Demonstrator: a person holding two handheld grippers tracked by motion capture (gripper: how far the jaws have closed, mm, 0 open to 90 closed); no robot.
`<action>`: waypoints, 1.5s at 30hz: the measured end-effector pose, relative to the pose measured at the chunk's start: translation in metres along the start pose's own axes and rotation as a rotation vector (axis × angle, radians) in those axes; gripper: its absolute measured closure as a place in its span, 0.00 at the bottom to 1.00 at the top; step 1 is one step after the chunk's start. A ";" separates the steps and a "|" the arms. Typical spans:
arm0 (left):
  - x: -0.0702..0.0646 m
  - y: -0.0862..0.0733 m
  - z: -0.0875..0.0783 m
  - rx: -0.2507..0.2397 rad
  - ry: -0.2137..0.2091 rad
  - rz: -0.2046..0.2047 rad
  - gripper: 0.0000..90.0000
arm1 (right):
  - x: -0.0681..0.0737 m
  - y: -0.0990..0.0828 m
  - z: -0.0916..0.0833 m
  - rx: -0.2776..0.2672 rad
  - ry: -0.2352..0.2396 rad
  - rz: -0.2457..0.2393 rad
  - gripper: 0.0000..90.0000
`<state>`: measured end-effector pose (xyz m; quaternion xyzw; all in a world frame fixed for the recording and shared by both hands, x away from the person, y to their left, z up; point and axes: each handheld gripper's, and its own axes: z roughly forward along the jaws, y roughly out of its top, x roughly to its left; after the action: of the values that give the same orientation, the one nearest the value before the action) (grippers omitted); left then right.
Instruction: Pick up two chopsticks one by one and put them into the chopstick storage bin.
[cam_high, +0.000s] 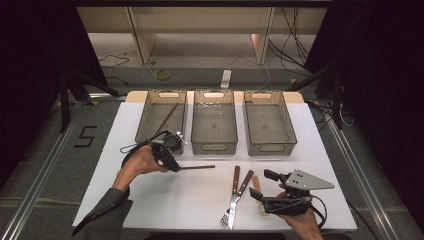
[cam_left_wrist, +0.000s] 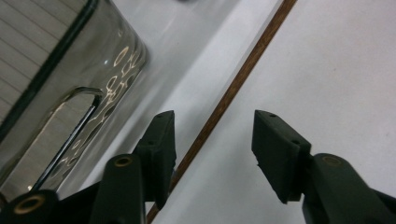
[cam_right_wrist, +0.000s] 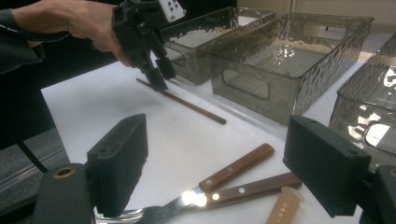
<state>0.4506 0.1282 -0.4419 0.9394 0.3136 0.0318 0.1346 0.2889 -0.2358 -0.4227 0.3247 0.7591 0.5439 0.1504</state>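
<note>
Writing on the pale piece: a cream, rounded piece (cam_right_wrist: 286, 205) lies nearest the right gripper, beside the wooden handles; raised letters run along it, seemingly "LUSN", though they are not sharp.
Right gripper (cam_high: 264, 187): held low at the near right of the table; its jaws stand wide apart with nothing between them.
Fork and knife: a fork (cam_high: 235, 196) and a knife (cam_high: 241, 191), both with riveted brown wooden handles and bright metal ends, lie side by side on the white table (cam_high: 200, 200) just left of the right gripper.
Chopstick: a thin, straight, dark brown wooden chopstick (cam_high: 196, 167) lies flat on the white table, in front of the left and middle baskets.
Left gripper (cam_high: 173, 167): tipped down over the chopstick's left end; its jaws are apart, one on each side of the stick, one pad just beside it, neither seen pressing on it.
Baskets: three clear, dimpled plastic baskets with cut-out handles stand in a row at the far side; the left basket (cam_high: 150, 107) holds another dark stick (cam_high: 167, 118) leaning inside, the middle basket (cam_high: 214, 145) and right basket (cam_high: 287, 120) stand beside it.
Floor mark: a dark "5" (cam_high: 86, 136) is marked on the grey floor left of the table.
</note>
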 end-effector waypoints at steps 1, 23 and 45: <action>0.001 0.000 0.002 0.006 0.000 -0.002 0.58 | 0.000 0.000 0.000 0.000 0.000 -0.001 0.25; 0.001 0.003 0.019 0.087 -0.004 0.102 0.79 | 0.001 0.000 0.000 0.005 0.002 -0.006 0.25; -0.003 0.003 0.019 0.105 -0.012 0.198 0.93 | 0.001 0.000 0.000 0.005 0.007 0.000 0.25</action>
<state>0.4523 0.1196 -0.4593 0.9718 0.2195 0.0231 0.0833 0.2885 -0.2351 -0.4228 0.3232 0.7609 0.5431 0.1470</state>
